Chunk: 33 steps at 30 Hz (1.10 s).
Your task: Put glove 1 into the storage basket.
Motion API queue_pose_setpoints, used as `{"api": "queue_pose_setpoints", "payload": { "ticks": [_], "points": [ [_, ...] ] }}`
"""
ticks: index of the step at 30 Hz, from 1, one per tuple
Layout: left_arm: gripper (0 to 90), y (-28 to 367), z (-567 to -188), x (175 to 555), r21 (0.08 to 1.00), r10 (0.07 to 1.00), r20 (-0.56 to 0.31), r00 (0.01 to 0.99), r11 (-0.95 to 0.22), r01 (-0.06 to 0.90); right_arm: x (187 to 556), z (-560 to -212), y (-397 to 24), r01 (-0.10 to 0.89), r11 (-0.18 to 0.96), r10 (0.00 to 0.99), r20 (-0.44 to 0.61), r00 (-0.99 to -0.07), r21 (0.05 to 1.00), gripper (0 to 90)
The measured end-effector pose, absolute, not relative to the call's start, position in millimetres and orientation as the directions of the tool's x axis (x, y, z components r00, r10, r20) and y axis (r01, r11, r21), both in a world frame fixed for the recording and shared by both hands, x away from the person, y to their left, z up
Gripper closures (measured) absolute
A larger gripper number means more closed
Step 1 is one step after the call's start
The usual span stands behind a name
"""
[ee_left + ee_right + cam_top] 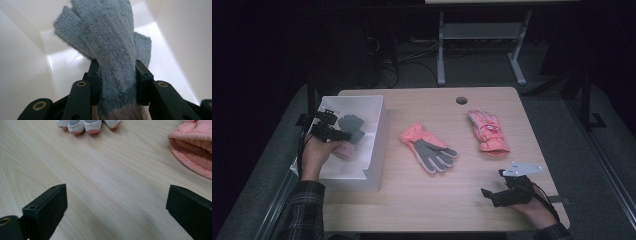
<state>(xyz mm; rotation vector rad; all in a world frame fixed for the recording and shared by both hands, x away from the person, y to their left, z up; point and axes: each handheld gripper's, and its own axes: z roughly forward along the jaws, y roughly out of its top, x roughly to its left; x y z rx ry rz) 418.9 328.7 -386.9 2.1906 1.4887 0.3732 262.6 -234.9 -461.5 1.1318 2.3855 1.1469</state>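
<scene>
Grey glove in bin
Left gripper [117, 75] clamps grey knit glove [105, 37] inside white bin [377, 135], table's left edge; right gripper [117, 202] wide open, empty.

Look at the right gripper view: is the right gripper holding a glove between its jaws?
No: the right gripper stands open over bare table, and the pink glove lies apart from its jaws.

Left gripper [343, 134]: black linkage body beside the white bin [379, 145]; flat arms with brass-ringed pivot holes, small black screws on the square jaw blocks.
Right gripper [492, 184]: black body farther from the bin, grey three-cornered plate on top, black cable trailing back; blunt rectangular jaws, each with a small hole.
Sleeves: dark plaid, both forearms.
</scene>
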Motion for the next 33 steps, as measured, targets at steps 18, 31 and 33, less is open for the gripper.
{"api": "queue_pose_setpoints", "payload": {
  "ticks": [18,31,33],
  "points": [
    [51.8,323,-416,424,0.423,0.938,0.010,0.347,-0.318,0.848,262,-462,-236,0.539,0.381,0.745,0.095,-0.660,0.751,3.3],
    [24.2,317,-417,426,0.442,0.945,0.018,0.325,-0.299,0.846,261,-461,-237,0.540,0.379,0.747,0.096,-0.658,0.751,3.3],
    [21.3,316,-414,426,0.441,0.948,0.019,0.316,-0.292,0.849,261,-461,-237,0.539,0.381,0.746,0.095,-0.659,0.751,3.3]
  ]
}}
